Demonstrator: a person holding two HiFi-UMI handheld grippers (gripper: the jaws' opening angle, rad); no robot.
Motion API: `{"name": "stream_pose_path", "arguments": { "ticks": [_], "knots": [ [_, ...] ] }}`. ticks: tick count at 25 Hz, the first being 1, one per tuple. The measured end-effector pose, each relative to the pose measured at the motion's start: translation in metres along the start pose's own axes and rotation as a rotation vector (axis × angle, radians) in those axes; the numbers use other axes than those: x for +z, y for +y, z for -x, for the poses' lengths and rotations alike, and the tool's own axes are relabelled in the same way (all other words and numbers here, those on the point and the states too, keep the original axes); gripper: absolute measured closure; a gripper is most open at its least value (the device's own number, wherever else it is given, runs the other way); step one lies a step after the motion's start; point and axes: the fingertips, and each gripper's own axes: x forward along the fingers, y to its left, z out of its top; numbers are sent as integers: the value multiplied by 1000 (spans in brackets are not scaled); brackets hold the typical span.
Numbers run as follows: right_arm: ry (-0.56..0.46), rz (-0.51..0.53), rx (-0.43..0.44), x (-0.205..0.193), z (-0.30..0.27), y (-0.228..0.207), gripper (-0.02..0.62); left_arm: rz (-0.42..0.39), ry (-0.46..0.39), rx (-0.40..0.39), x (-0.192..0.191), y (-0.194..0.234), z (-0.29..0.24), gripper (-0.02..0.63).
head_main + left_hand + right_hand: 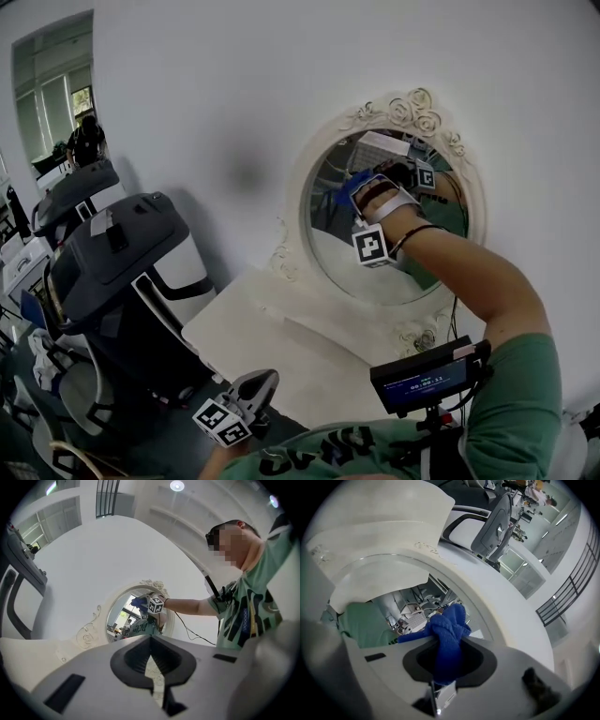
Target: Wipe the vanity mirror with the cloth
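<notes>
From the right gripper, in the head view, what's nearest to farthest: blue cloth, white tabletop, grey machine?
1. blue cloth, held in the right gripper at the mirror.
2. white tabletop, below the mirror.
3. grey machine, far left.

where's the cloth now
Clamped in the right gripper, the blue cloth is against the upper glass of the vanity mirror, right of centre in head view.

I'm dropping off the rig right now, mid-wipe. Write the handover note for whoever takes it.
Right gripper: shut on the blue cloth, which is against the upper part of the vanity mirror glass.
Left gripper: shut, empty, low by the torso, away from the mirror.
Done: cloth is in the jaws and at the glass; how much has been wiped cannot be told.
Left: wipe across the whole glass, lower part included.
</notes>
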Motion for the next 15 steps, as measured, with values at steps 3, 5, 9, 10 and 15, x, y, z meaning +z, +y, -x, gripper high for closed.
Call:
{"name": "stream_pose_path", "arguments": {
  "ticks": [3, 5, 9, 10, 15],
  "knots": [
    [27, 25, 43, -26, 29, 42, 526, -1, 21, -57, -4, 3, -21, 600],
    [61, 54, 78, -50, 54, 69, 525, -1, 34, -98, -5, -2, -34, 600],
    [108, 48, 149, -90, 99, 119, 525, -4, 58, -177, -7, -18, -57, 600],
    [124, 42, 173, -99, 108, 131, 525, -3, 61, -193, -8, -22, -62, 600],
    [167, 8, 242, -123, 136, 156, 526, -6, 70, -231, -9, -36, -72, 600]
  ]
}}
